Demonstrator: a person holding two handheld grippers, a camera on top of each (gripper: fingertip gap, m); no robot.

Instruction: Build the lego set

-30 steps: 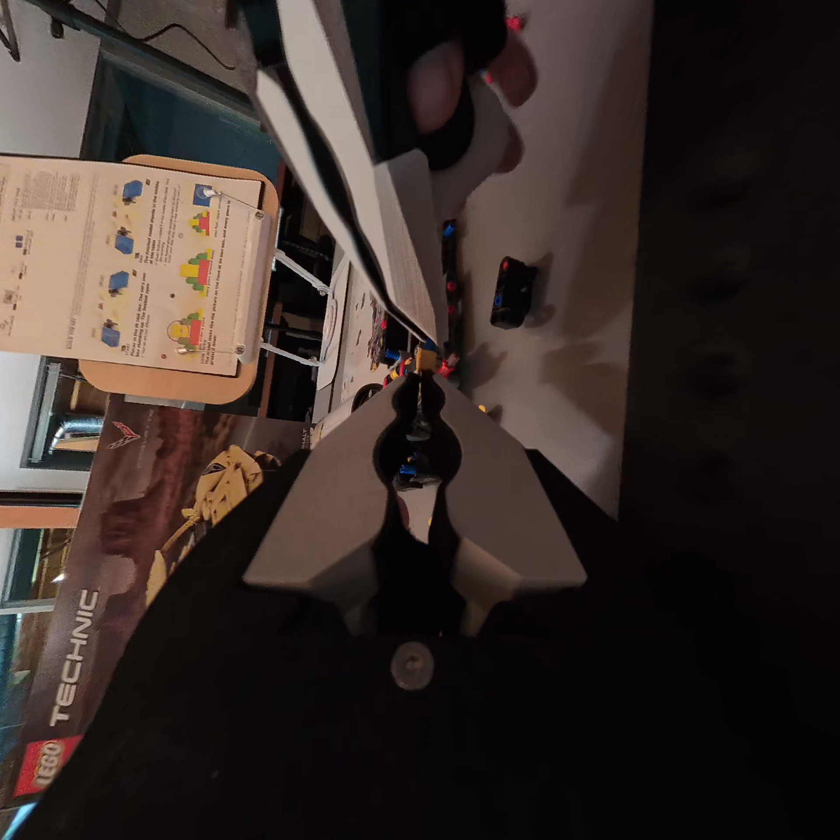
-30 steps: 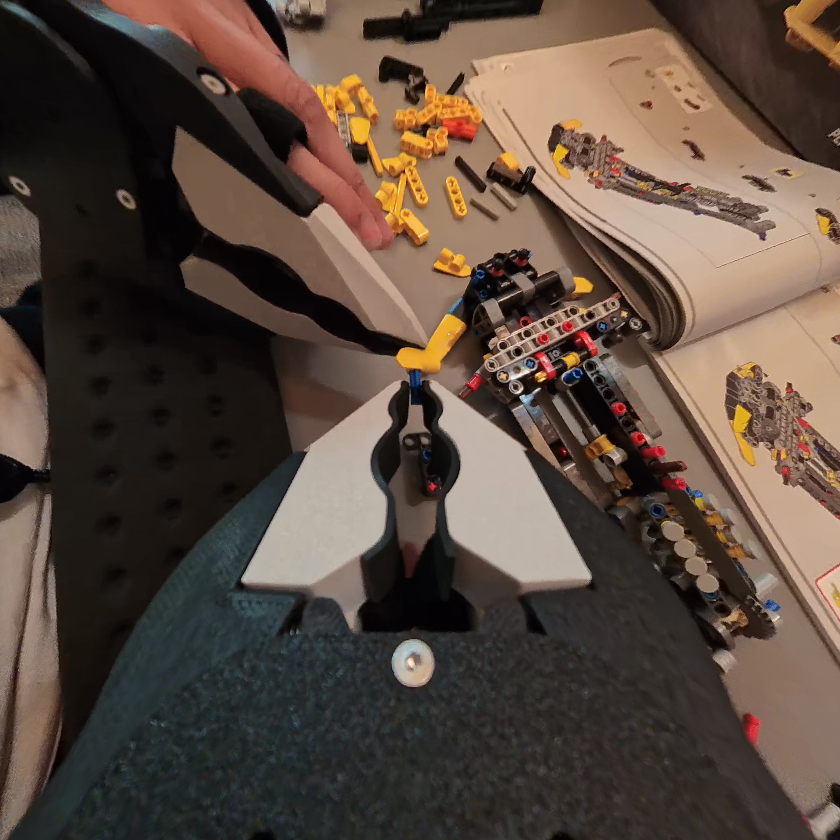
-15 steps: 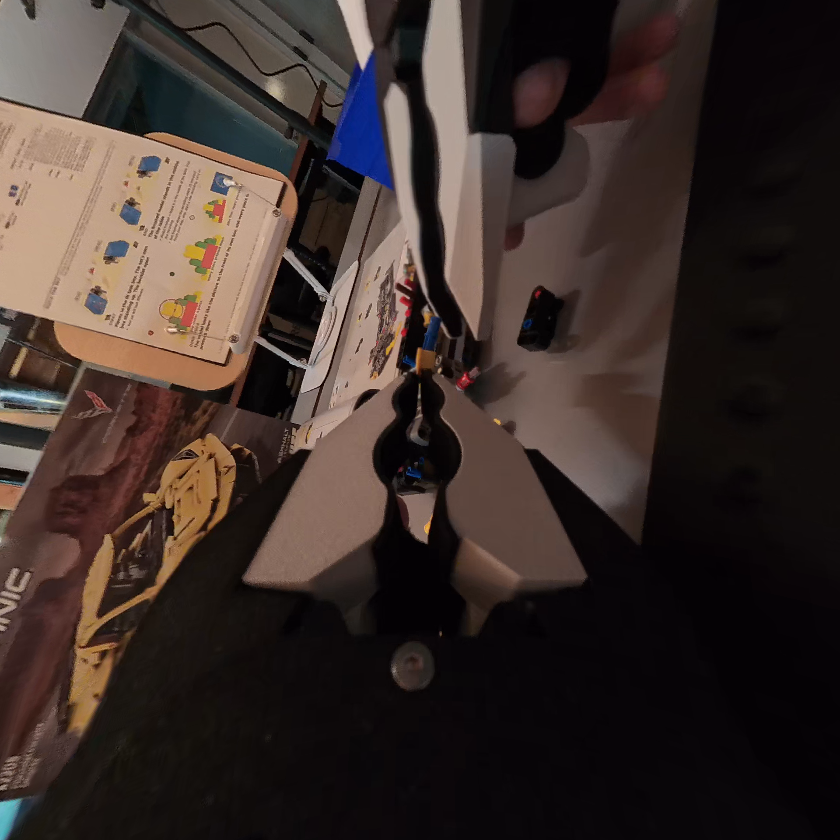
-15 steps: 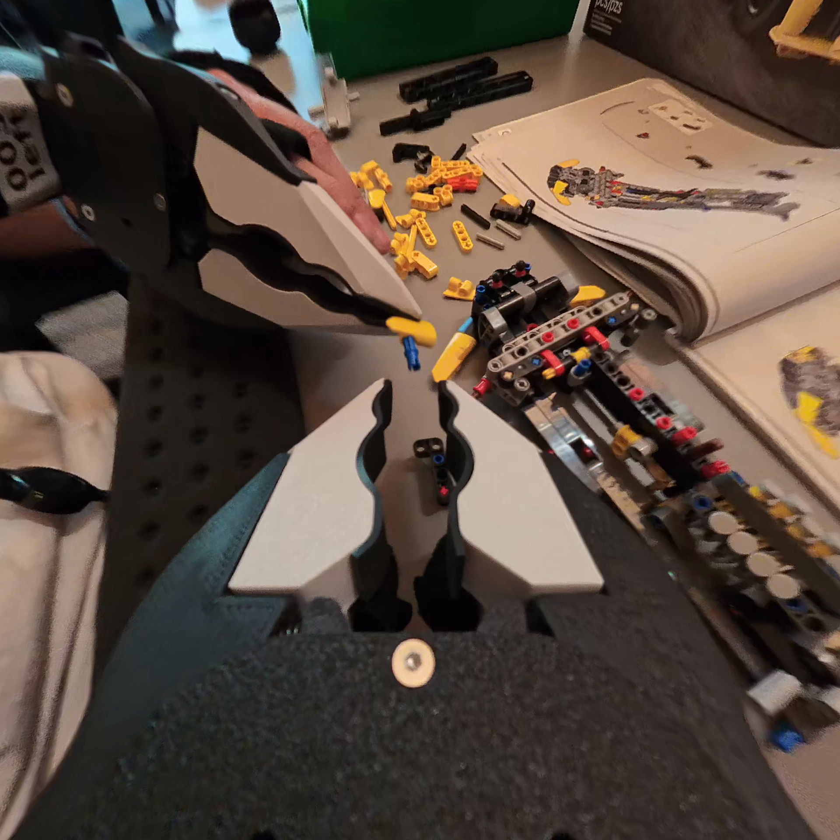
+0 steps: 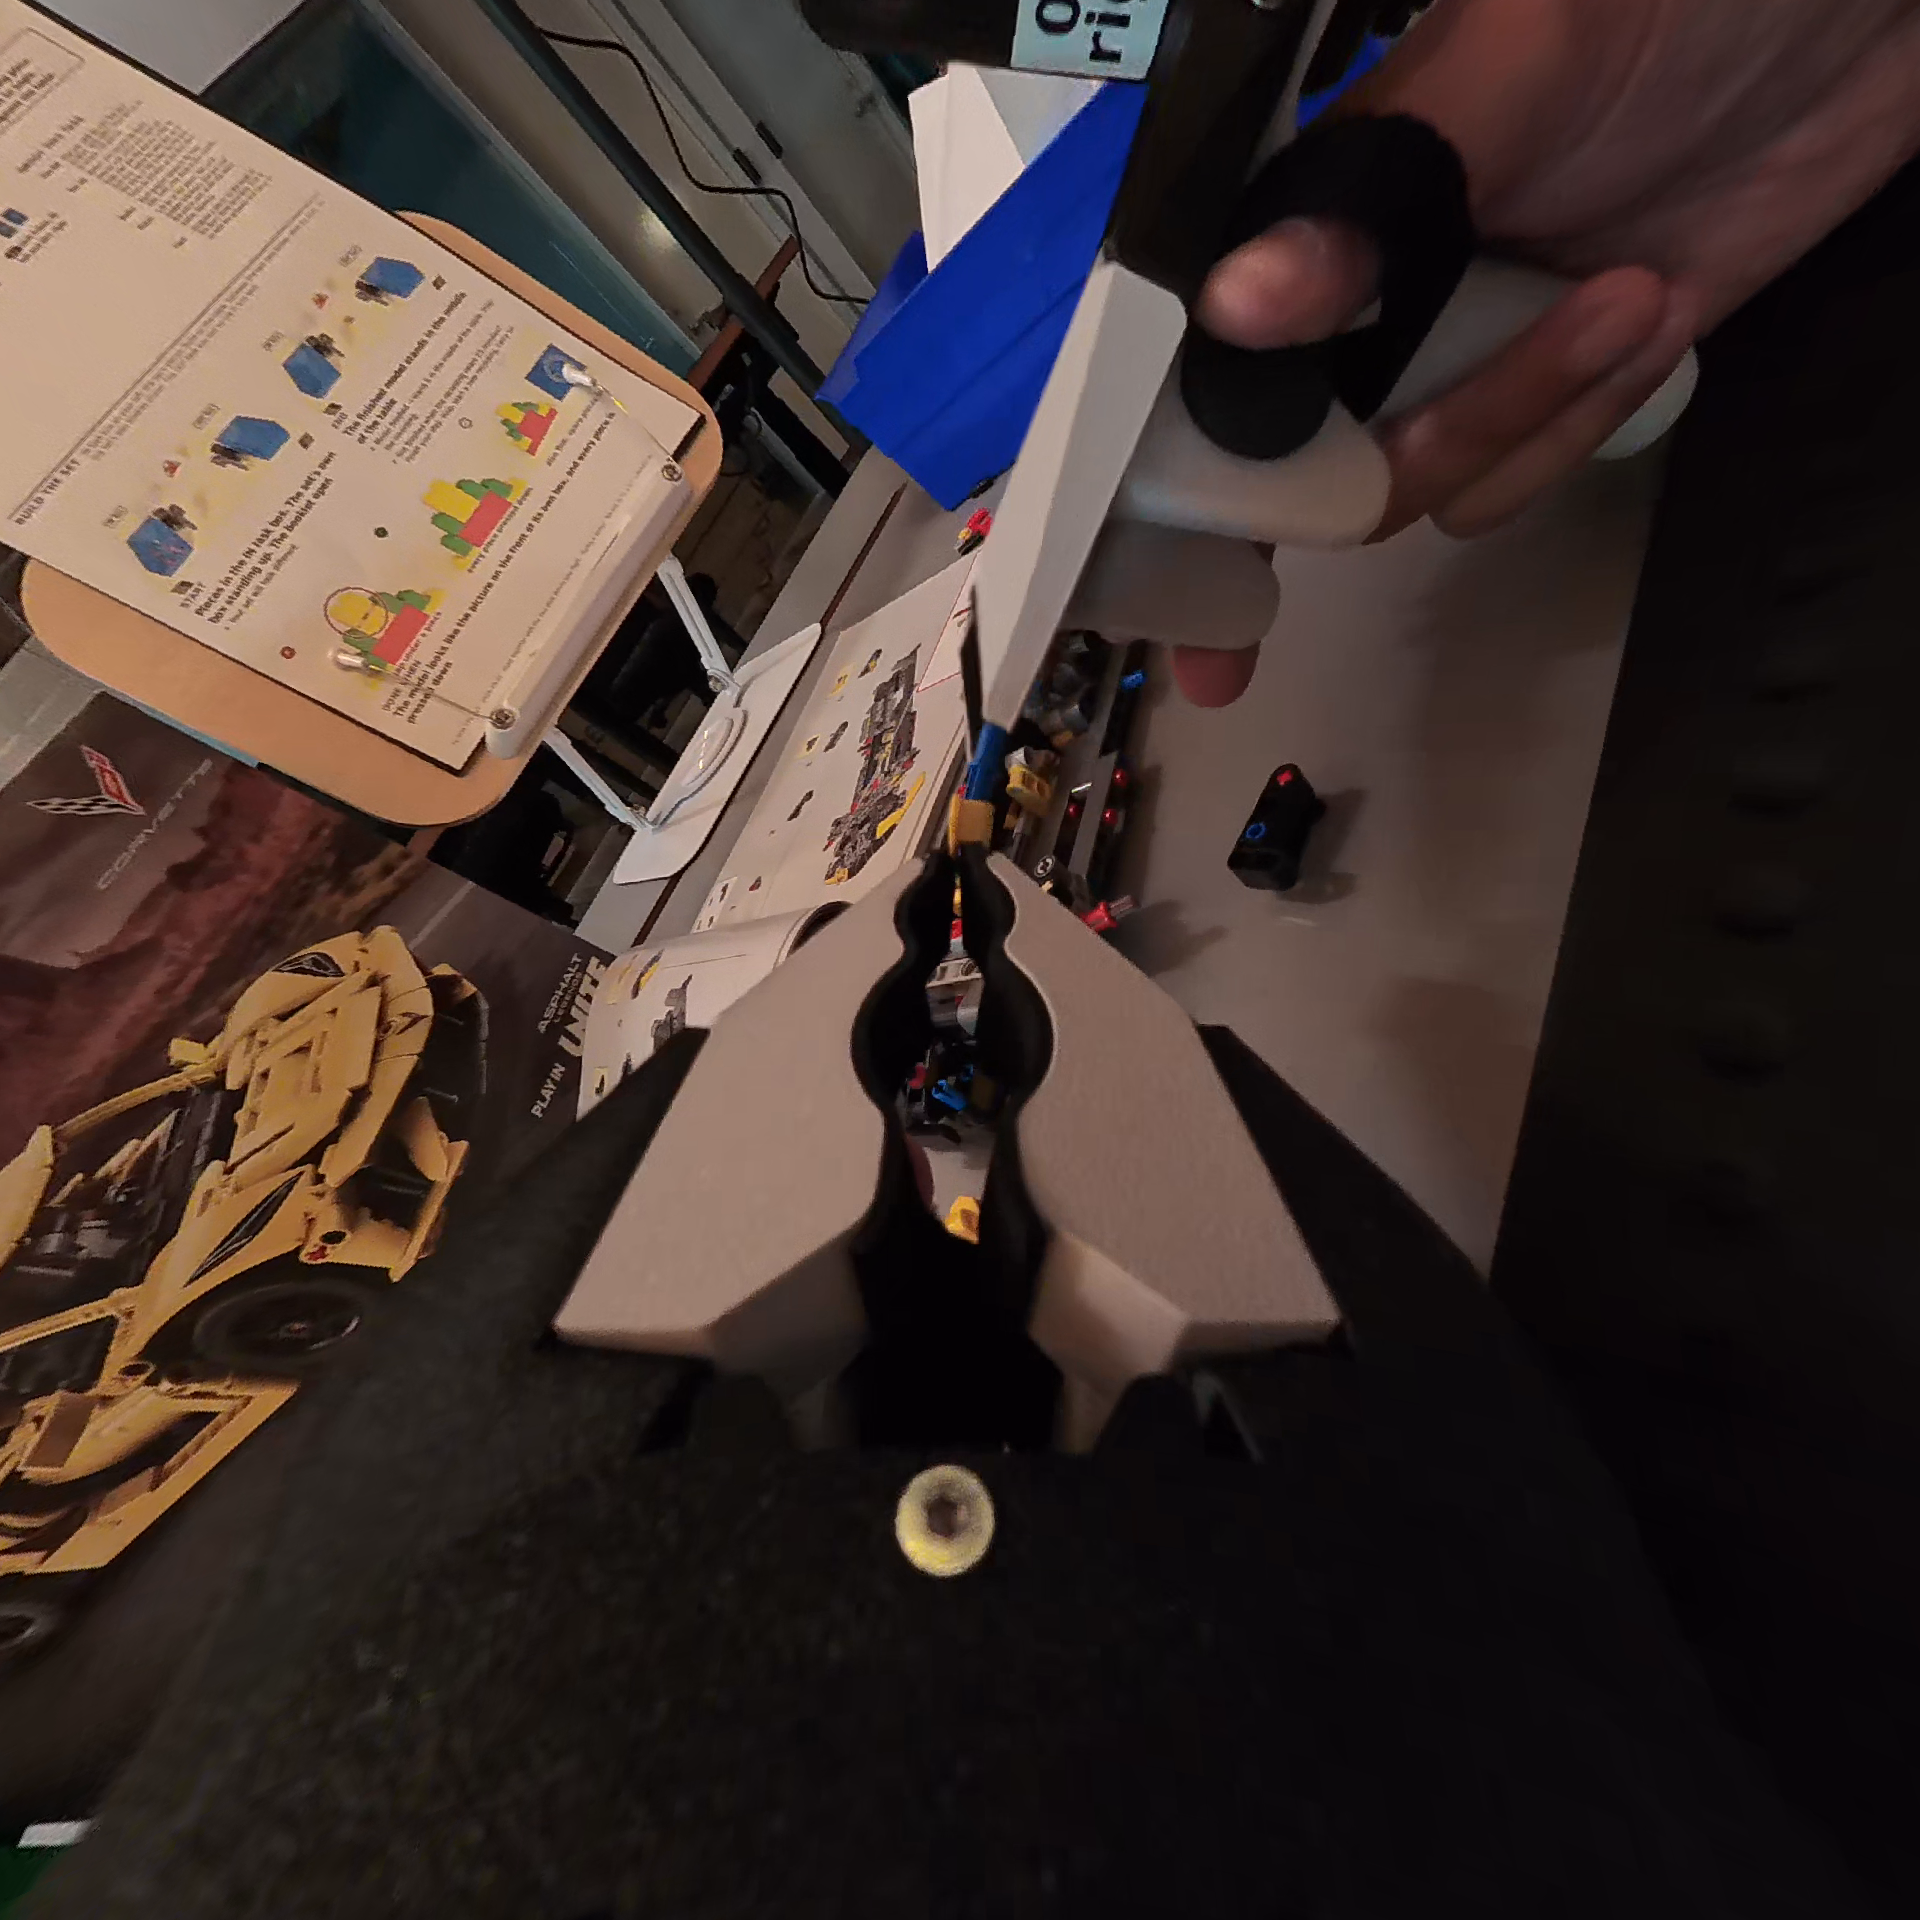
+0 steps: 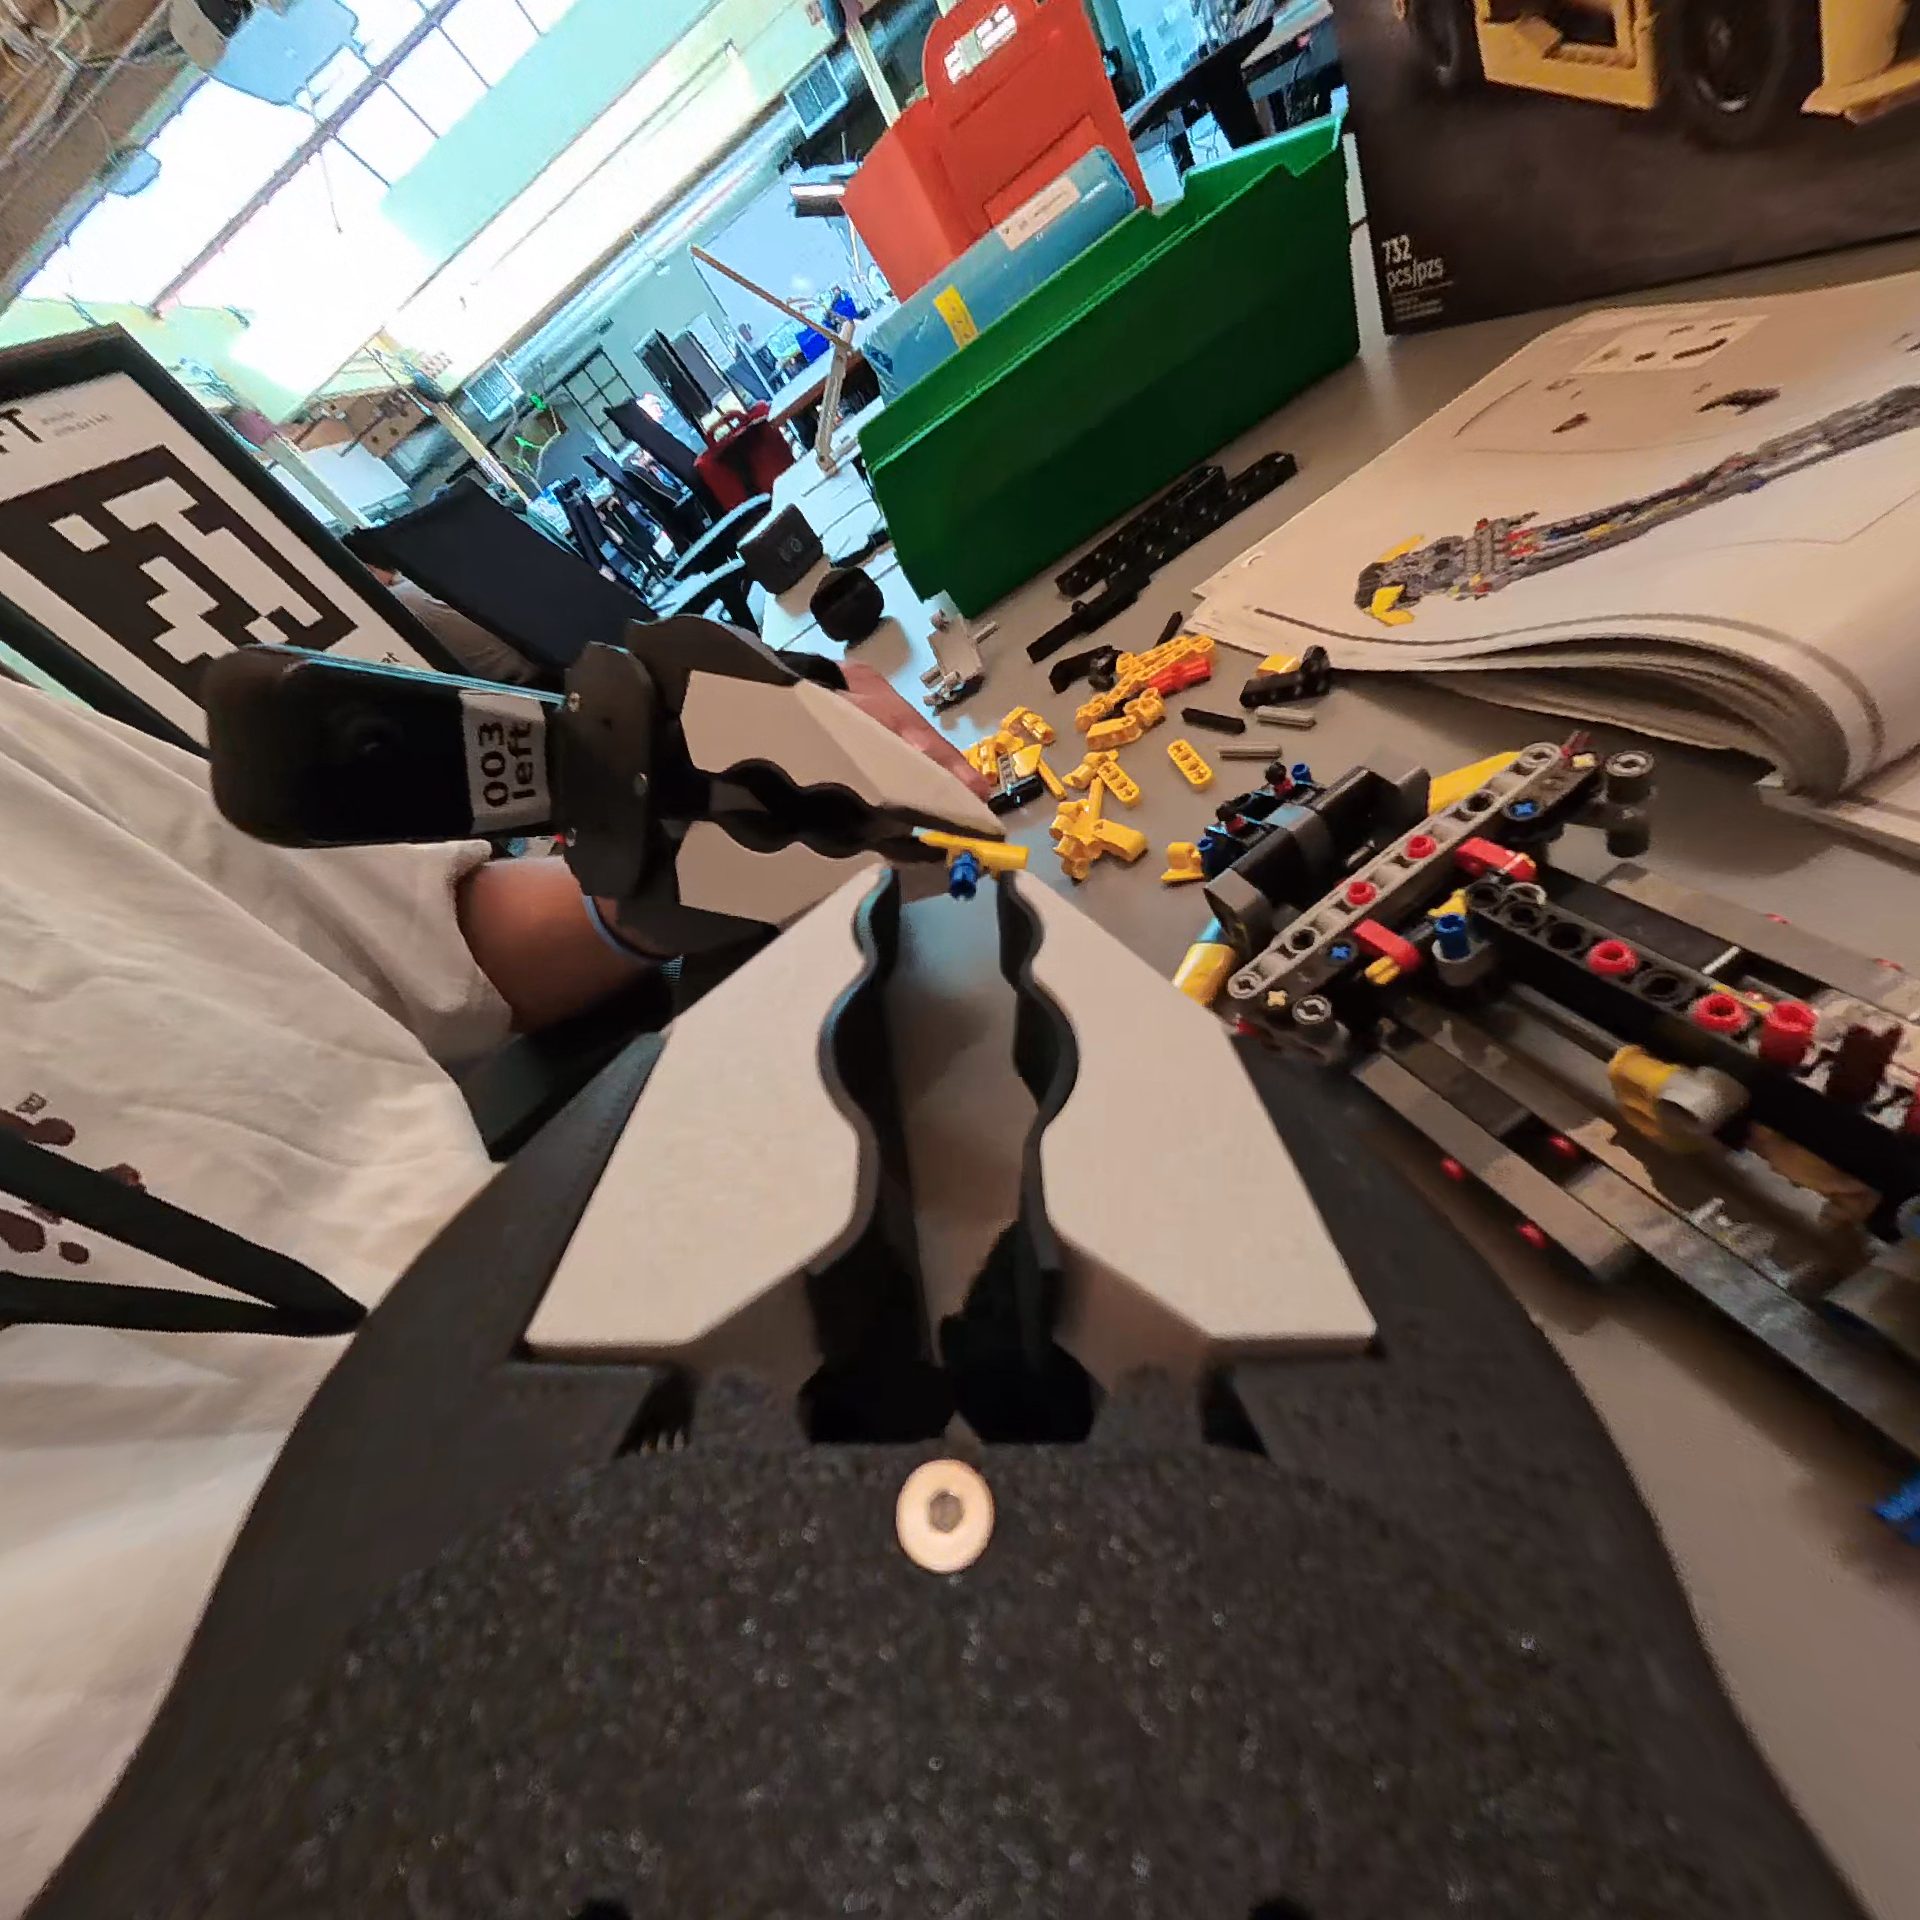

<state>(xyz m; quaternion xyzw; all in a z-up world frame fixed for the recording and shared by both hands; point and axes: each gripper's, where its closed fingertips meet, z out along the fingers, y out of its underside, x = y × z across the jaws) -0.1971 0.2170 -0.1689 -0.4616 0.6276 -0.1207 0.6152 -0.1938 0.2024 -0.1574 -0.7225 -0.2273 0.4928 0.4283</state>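
My left gripper (image 5: 961,868) is shut on a small yellow piece (image 5: 971,821) with a blue pin in it. In the right wrist view the left gripper (image 6: 935,831) holds that yellow piece (image 6: 987,854) level, with the blue pin (image 6: 964,871) pointing down, just in front of my right gripper (image 6: 948,894). The right gripper is open and empty; its fingertips flank the pin without touching it. It also shows in the left wrist view (image 5: 977,707), above the piece. The part-built black and grey chassis (image 6: 1558,987) lies on the table to the right.
Loose yellow pieces (image 6: 1101,748) lie behind the chassis. An open instruction booklet (image 6: 1610,582), a green bin (image 6: 1122,416) and the set's box (image 6: 1621,156) stand farther back. A small black piece (image 5: 1273,831) lies alone on the table. A person's white sleeve is at left.
My right gripper, shut on the blue pin a second ago, has opened and let it go, then tilted up. The pin stays in the yellow piece held by the left gripper.
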